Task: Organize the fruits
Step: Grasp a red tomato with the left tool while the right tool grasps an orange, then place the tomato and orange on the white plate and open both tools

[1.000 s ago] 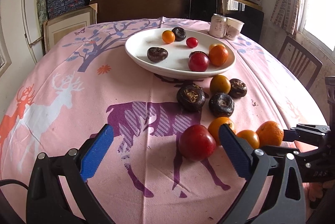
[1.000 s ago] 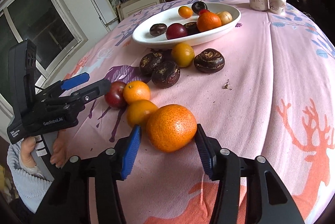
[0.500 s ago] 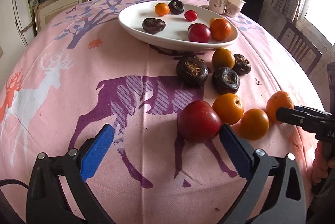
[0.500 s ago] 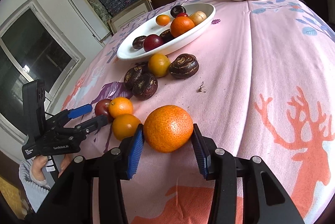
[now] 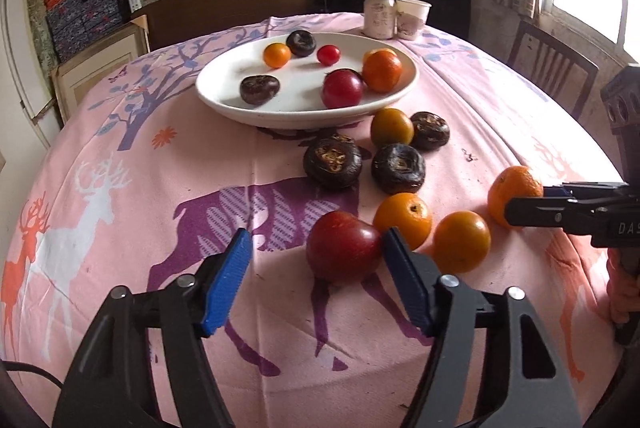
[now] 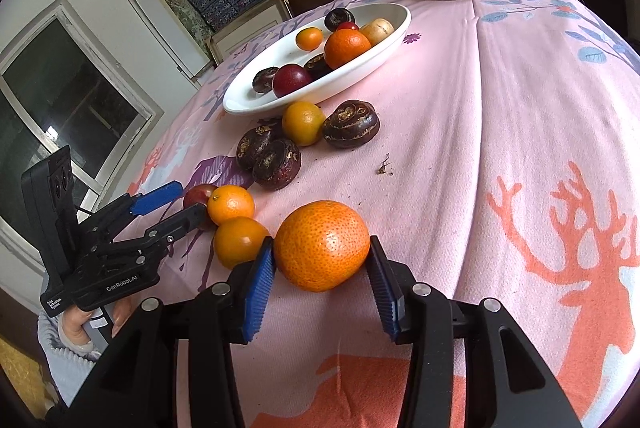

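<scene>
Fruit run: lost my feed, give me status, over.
Right gripper shut on big orange. Left gripper open, red fruit against its right finger. Two small oranges crowd that side. Plate ahead.

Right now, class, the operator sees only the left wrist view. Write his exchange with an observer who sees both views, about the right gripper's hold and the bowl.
Operator: Is the right gripper closed on the big orange?
Observer: Yes; both blue pads press its sides.
Operator: What hides behind the smaller orange in the bowl?
Observer: A pale yellowish fruit, against the far rim.
</scene>
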Demonstrator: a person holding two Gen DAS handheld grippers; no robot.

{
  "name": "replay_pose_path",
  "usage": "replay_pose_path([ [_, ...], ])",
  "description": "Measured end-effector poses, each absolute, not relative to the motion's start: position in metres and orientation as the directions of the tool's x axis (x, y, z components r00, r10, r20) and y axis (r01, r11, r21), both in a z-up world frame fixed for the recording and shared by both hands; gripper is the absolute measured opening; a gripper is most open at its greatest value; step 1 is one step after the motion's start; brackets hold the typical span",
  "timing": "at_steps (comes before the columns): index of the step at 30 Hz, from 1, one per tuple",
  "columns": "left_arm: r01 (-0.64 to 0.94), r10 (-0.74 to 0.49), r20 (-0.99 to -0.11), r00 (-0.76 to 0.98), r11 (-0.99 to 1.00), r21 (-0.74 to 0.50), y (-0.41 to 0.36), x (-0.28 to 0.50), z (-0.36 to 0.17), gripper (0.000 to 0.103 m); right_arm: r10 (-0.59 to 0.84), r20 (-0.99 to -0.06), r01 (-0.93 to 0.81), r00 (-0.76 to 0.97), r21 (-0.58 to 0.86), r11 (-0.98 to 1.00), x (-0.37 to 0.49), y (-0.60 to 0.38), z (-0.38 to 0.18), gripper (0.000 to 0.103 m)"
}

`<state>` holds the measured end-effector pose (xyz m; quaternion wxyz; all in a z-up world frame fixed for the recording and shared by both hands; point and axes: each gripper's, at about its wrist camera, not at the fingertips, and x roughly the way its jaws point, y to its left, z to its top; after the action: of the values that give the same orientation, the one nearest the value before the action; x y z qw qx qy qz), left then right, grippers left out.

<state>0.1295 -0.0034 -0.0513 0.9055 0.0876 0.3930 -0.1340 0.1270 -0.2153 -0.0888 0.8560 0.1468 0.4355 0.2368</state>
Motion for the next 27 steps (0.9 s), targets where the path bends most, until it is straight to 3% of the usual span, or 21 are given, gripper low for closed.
replay_pose_path([
  [5,0.357,-0.205,-0.759,0.618,0.933,0.038,-0.010,0.134,-0.057,0.055,0.534,-0.676,-0.277,0.509,0.458,0.844,0.127,-0.215,-0.089,0.047],
  [10,0.392,-0.253,-0.791,0.557,0.920,-0.018,-0.011,0.141,-0.067,0.041,0.534,-0.675,-0.276,0.509,0.459,0.844,0.127,-0.215,-0.089,0.046],
  [20,0.330,-0.283,-0.722,0.631,0.941,-0.079,0.009,0.134,-0.050,0.040,0.543,-0.662,-0.277,0.517,0.471,0.837,0.126,-0.217,-0.089,0.045],
  [27,0.278,-0.203,-0.675,0.709,0.961,0.003,0.020,0.155,-0.011,0.040,0.520,-0.623,-0.307,0.585,0.424,0.852,0.137,-0.216,-0.049,0.045],
])
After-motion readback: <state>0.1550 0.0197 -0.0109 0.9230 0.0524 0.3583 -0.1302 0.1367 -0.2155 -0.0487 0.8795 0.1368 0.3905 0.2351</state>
